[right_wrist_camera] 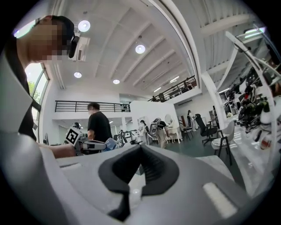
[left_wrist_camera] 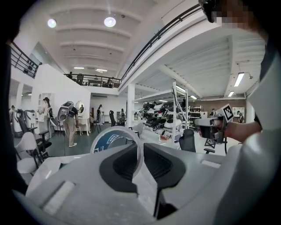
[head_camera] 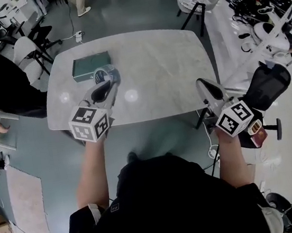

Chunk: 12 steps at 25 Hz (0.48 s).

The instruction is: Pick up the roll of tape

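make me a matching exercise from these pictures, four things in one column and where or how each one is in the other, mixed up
Things:
1. roll of tape
2. right hand-held gripper
3. green box
4. black office chair

Places or states:
A. lying flat on the table
B. on the floor past the table's right end in the head view
C. clamped in the left hand-held gripper
D. jaws together, nothing between them

Pairs: 1-C, 2-D, 3-A, 4-B
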{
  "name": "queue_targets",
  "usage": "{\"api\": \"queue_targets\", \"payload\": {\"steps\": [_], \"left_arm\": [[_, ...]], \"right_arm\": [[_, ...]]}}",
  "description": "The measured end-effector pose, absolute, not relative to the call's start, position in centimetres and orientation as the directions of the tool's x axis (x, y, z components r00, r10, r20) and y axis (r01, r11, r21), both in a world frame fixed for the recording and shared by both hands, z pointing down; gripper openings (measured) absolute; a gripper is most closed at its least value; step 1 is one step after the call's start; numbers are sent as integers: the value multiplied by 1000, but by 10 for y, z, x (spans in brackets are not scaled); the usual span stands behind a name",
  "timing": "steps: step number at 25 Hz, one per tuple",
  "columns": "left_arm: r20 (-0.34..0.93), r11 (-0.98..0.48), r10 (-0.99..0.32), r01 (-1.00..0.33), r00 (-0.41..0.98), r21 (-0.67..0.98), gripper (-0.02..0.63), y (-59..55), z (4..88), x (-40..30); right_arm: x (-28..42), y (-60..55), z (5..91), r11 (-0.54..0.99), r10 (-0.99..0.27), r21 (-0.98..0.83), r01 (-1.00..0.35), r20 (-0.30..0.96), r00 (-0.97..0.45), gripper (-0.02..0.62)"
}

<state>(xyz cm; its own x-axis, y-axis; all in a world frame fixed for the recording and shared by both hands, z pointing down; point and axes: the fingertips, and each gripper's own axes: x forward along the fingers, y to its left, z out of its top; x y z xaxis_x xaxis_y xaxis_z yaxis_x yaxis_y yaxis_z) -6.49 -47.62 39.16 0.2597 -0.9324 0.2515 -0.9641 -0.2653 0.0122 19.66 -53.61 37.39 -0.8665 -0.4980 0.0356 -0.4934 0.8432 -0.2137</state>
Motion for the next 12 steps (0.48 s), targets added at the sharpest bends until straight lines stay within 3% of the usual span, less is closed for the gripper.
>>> {"api": "queue_targets", "payload": {"steps": [12], "left_arm": [[223,-282,-934,-959,280,26,55,-477,386,-91]], "right_arm": [[165,-526,366,842,-516,-161,-515,37,-856,-2]]}}
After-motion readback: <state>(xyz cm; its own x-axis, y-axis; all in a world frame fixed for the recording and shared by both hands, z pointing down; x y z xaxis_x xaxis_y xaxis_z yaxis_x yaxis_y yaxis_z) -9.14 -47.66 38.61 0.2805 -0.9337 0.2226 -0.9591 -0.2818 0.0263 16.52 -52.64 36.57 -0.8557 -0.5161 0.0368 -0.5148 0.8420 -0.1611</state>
